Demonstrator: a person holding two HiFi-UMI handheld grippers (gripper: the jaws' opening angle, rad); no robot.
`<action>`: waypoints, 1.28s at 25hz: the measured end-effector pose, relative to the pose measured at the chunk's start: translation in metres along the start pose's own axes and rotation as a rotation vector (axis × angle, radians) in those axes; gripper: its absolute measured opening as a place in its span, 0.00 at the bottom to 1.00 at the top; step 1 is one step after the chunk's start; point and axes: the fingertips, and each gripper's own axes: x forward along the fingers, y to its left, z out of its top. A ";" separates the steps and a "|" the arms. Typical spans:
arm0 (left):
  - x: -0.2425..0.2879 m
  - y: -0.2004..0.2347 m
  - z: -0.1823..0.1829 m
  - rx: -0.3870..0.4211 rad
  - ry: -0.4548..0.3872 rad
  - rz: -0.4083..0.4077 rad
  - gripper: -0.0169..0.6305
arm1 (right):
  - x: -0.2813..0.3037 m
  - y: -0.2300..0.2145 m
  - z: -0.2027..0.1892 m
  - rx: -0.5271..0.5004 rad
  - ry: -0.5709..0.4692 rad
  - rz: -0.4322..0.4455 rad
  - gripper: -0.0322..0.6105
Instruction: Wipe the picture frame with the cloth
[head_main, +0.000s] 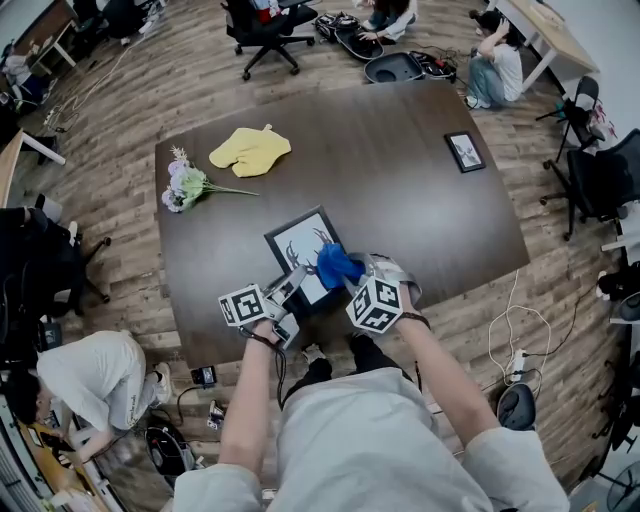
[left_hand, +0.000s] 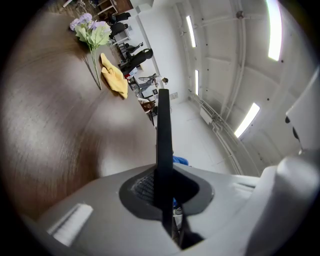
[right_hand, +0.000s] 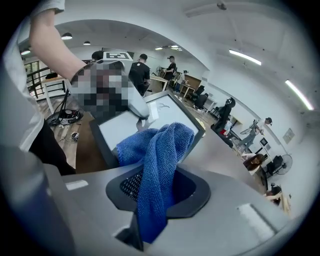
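Picture frame (head_main: 303, 250) in lower middle of head view, at near edge of dark table (head_main: 400, 190). Left gripper (head_main: 288, 292) narrow, jaws clamped on frame's lower edge; in left gripper view frame shows edge-on as thin dark strip. Right gripper (head_main: 350, 280) grips blue cloth (head_main: 338, 265) between jaws, cloth bunched over frame's right side. Yellow mitt (head_main: 250, 150) and flowers (head_main: 185, 185) in upper left, well apart from frame.
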 end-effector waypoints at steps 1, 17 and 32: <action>0.000 0.000 0.000 0.000 0.002 -0.002 0.14 | 0.000 -0.004 0.000 0.001 0.001 -0.007 0.18; 0.014 -0.017 -0.039 0.082 0.187 -0.028 0.14 | 0.003 -0.082 0.030 0.050 -0.032 -0.177 0.18; 0.017 -0.021 -0.055 0.105 0.233 -0.008 0.14 | -0.004 -0.034 0.097 -0.036 -0.164 -0.090 0.18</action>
